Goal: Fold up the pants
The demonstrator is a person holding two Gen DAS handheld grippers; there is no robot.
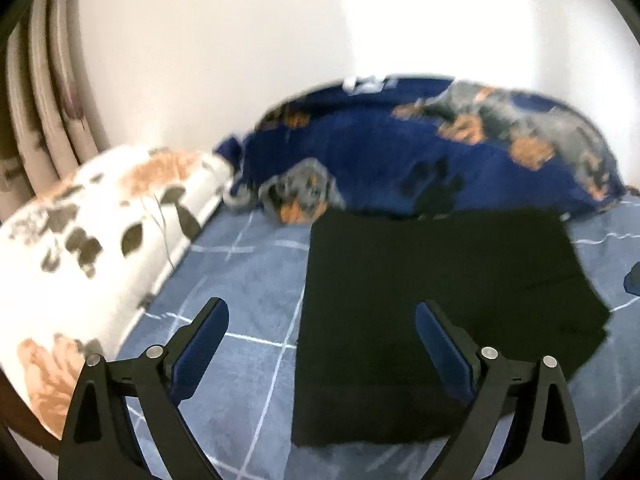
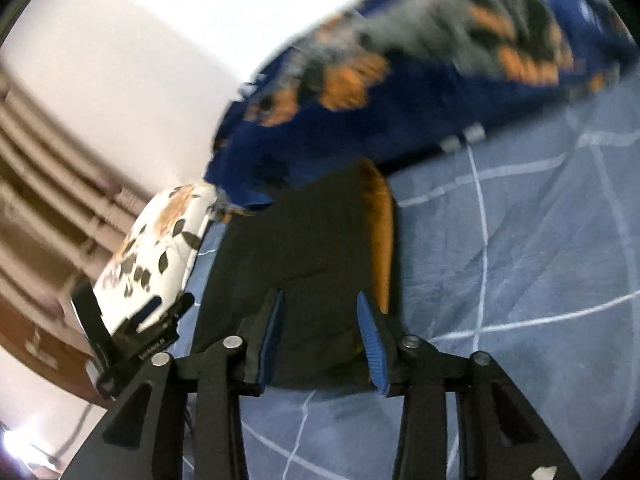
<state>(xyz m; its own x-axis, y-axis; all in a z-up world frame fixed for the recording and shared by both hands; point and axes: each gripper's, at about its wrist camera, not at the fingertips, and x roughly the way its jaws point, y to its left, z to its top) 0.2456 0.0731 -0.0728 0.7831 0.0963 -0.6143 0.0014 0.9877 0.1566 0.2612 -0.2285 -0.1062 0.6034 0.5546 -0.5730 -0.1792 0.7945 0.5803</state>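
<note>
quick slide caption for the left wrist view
Left gripper, jaws wide open and empty, above folded black pants on a blue checked bedsheet.

Pants flat on the bed, everything else placed around them.

The folded pants (image 1: 432, 312) lie on the bedsheet (image 1: 240, 280). Behind the pants, against the wall (image 1: 240, 40), a blanket (image 1: 400, 148) is heaped, its near edge touching their far edge. Left of the pants, a pillow (image 1: 80, 240) sits along the sheet's side, with a curtain (image 1: 44, 100) behind it. In front of the pants, the left gripper (image 1: 322, 320) hangs over their left edge, the right gripper (image 2: 320, 316) over their near end.
</note>
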